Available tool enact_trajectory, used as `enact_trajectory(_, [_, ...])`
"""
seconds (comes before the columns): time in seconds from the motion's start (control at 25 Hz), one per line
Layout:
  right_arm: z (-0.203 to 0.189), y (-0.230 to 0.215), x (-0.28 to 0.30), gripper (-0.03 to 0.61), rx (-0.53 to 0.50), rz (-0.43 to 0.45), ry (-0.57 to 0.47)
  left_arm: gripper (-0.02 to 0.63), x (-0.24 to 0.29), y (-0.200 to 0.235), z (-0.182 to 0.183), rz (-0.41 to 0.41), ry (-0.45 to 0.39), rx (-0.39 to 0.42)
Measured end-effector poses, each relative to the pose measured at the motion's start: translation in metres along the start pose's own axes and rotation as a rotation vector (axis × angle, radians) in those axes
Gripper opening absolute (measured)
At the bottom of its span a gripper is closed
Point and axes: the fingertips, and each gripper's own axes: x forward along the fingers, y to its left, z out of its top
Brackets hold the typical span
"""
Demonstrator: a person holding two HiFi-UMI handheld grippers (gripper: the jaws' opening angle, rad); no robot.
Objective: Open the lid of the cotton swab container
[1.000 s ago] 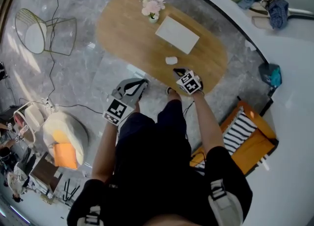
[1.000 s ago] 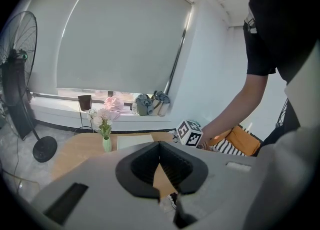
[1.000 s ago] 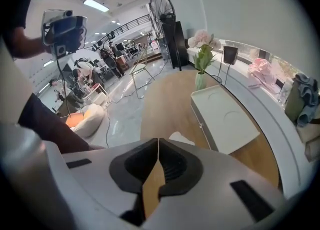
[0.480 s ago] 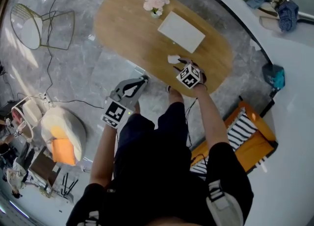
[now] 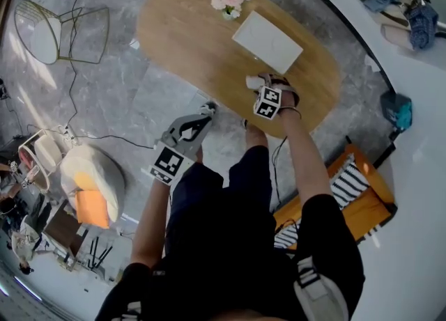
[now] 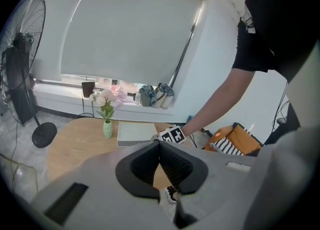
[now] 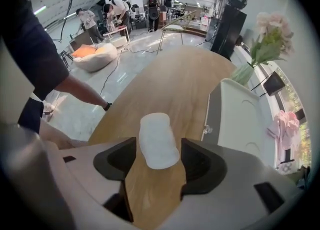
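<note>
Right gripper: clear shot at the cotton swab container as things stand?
Probably yes. The right gripper has its jaws opening, and the cotton swab container lies on the table between them, untouched by the pads. Nothing blocks it.

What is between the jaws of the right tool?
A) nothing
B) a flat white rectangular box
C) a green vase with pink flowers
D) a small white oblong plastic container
D: the right gripper view shows the small white oblong plastic container lying on the oval wooden table, between the opening jaws of the right tool.
</note>
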Motion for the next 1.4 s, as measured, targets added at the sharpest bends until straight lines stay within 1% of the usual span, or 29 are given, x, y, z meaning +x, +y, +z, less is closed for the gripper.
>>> enact_trajectory(0.12, [0.0,0.001,0.01,0.266,-0.017,0.009,0.017,0.0,0.002,0.001,-0.013,0.001,0.028,0.008])
enact_trajectory(0.16, [0.0,0.001,0.012,0.236,-0.016,0.012,0.02,0.0,0.002,0.002,-0.016,0.003,0.032,0.017])
enact_trajectory(0.44, [0.001,-0.001,0.003,0.222,0.068,0.033,0.006,0.0,0.007,0.008,-0.019,0.001,0.023,0.012])
enact_trajectory(0.56, [-0.005,0.0,-0.011,0.222,0.101,0.031,0.008,0.0,0.015,0.005,-0.014,-0.022,0.012,0.012])
enact_trajectory(0.8, [-0.014,0.0,-0.035,0.222,0.186,0.008,0.021,0.0,0.018,-0.008,0.004,-0.074,-0.005,0.043])
enact_trajectory(0.96, [-0.005,0.0,-0.055,0.222,0.22,-0.011,0.013,0.0,0.011,-0.015,0.01,-0.11,0.001,0.063])
enact_trajectory(1.12, [0.009,0.006,-0.079,0.222,0.262,-0.026,-0.006,0.0,-0.004,-0.024,0.017,-0.142,0.01,0.1])
enact_trajectory(1.28, [0.014,0.008,-0.105,0.222,0.255,-0.045,0.009,0.0,-0.017,-0.03,0.034,-0.152,-0.004,0.136])
enact_trajectory(1.4, [0.018,0.005,-0.123,0.222,0.276,-0.061,0.009,0.0,-0.028,-0.032,0.045,-0.16,-0.012,0.16])
